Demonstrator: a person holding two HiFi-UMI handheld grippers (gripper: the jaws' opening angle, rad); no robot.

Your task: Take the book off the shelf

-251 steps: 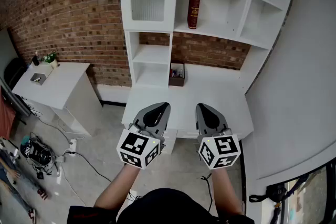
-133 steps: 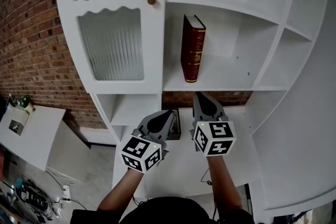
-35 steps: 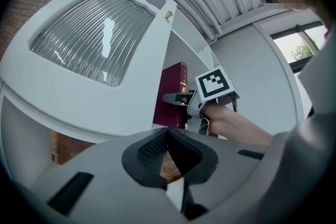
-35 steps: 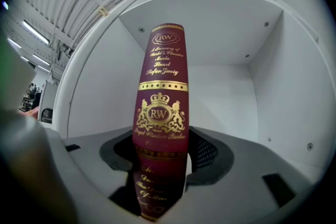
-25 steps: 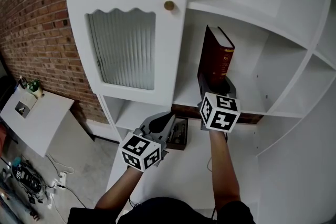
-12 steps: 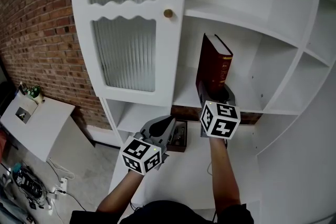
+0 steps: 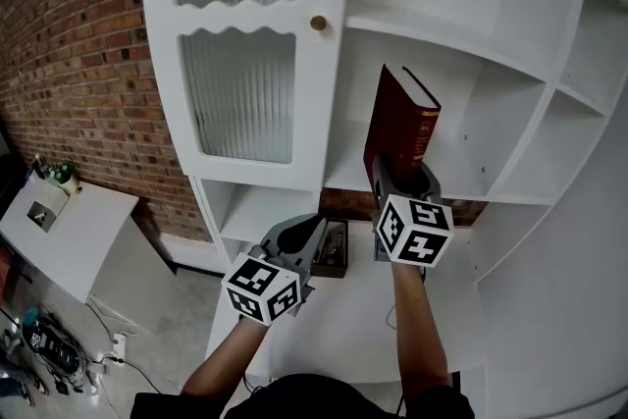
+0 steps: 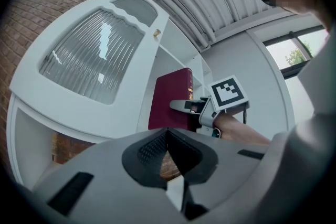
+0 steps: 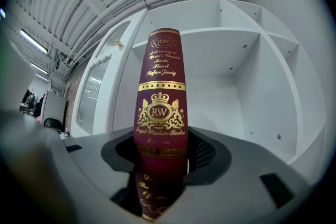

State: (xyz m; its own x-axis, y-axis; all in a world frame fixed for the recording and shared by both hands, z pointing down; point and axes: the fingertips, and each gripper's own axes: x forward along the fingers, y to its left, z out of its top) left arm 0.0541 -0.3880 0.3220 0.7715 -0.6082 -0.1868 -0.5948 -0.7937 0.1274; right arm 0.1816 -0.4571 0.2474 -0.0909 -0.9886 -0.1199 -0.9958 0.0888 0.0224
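Right gripper [image 9: 160, 145]: clamped on the lower part of the book's spine, one pad against each cover; its marker cube faces the head camera.
Book [image 9: 159, 86]: dark red hardback with a gold crest and gold lettering on the spine. It stands on end in the jaws with the spine toward the gripper. In the head view it tilts a little, top toward the right. Its bottom edge is hidden behind the gripper, so whether it touches the shelf board cannot be told.
Left gripper [image 8: 167, 136]: jaws pressed together with nothing between them. It is held low and to the left of the right gripper, apart from the book, below the cabinet door.
Shelf compartment [image 7: 461, 103]: open-fronted and white, in the middle of the shelving unit; the book is the one thing seen in it.
Shelving unit [image 7: 549, 25]: white, with open compartments above and to the right of the book's compartment.
Cabinet door [image 7: 240, 93]: left of the book's compartment, shut, with ribbed glass panels and a round brass knob [image 7: 318, 23]; what is behind the glass cannot be made out.
Box [image 7: 336, 248]: small and brown, on the white desk [image 7: 339, 319] under the shelves, just right of the left gripper; its contents are too small to tell.
Side table [image 7: 69, 231]: white, far left, with a small green plant [image 7: 61, 174] on it.
Brick wall [image 7: 69, 64]: behind the unit and the table.
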